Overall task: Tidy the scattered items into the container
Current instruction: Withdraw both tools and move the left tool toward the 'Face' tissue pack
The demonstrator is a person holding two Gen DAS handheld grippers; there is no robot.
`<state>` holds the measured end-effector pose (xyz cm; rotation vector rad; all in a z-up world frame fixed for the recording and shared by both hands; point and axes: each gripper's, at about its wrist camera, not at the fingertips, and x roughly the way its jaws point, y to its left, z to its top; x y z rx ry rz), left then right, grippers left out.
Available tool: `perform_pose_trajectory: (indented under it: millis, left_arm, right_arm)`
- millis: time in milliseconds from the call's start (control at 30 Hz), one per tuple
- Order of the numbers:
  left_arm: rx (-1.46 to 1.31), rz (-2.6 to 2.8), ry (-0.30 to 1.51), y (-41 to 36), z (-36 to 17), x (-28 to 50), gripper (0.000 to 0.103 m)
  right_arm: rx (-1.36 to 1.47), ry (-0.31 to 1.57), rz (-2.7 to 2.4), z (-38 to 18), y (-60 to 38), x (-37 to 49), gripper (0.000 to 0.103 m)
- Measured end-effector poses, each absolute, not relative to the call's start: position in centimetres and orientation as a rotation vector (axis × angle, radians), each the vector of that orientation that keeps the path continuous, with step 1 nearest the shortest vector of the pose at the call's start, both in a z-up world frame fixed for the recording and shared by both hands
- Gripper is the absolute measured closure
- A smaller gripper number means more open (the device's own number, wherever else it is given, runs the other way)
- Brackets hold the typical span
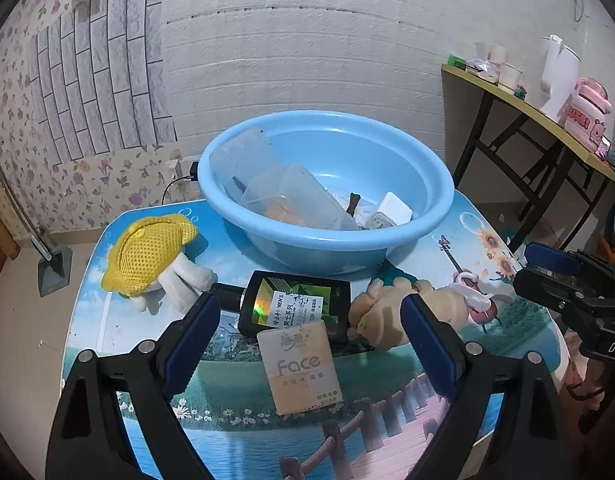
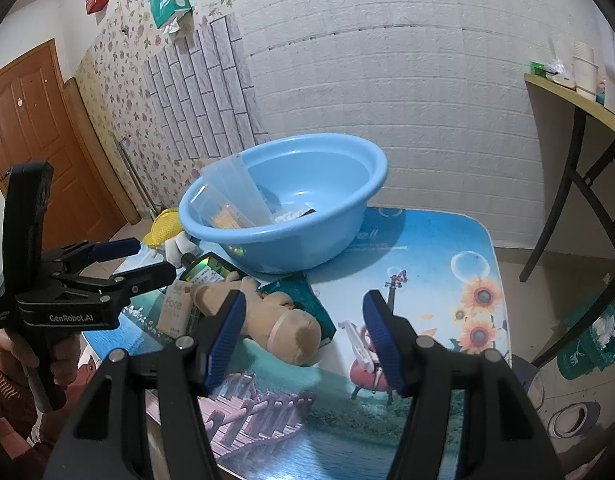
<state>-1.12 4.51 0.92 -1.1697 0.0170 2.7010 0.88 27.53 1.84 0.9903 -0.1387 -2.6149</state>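
Blue plastic basin (image 1: 327,196) sits at the back of the bench (image 1: 483,240), already holding clear boxes (image 1: 291,196); in front of it lie a black bottle (image 1: 295,304), a tissue pack (image 1: 301,364), a tan plush (image 1: 383,312) and a yellow toy (image 1: 147,256); the left hand-held gripper (image 1: 311,328) stands wide apart around the pack and bottle, touching neither; the right hand-held gripper (image 2: 303,332) stands apart, empty, beside the plush.

Light blue basin (image 1: 387,240), yellow mesh toy (image 1: 147,256), tan plush (image 1: 381,312)
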Motion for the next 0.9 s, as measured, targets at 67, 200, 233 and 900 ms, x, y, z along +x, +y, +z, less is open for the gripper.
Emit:
perform_pose_trajectory:
  millis: [67, 200, 233, 900]
  left_arm:
    - [-1.172, 2.701, 0.008, 4.3, 0.8, -1.2, 0.011]
    - [-1.178, 2.701, 0.003, 4.1, 0.6, -1.2, 0.011]
    - [-1.178, 2.702, 0.002, 4.0, 0.6, -1.2, 0.011]
    - [-1.213, 2.697, -0.006, 3.3, -0.5, -1.2, 0.011]
  right_arm:
    - [0.995, -0.137, -2.612, 1.7, 27.5, 0.8, 0.042]
    - [1.005, -0.132, -2.609, 1.5, 27.2, 0.8, 0.042]
    - [1.009, -0.131, -2.608, 1.5, 27.2, 0.7, 0.042]
    - [1.044, -0.109, -2.593, 0.8, 26.8, 0.6, 0.042]
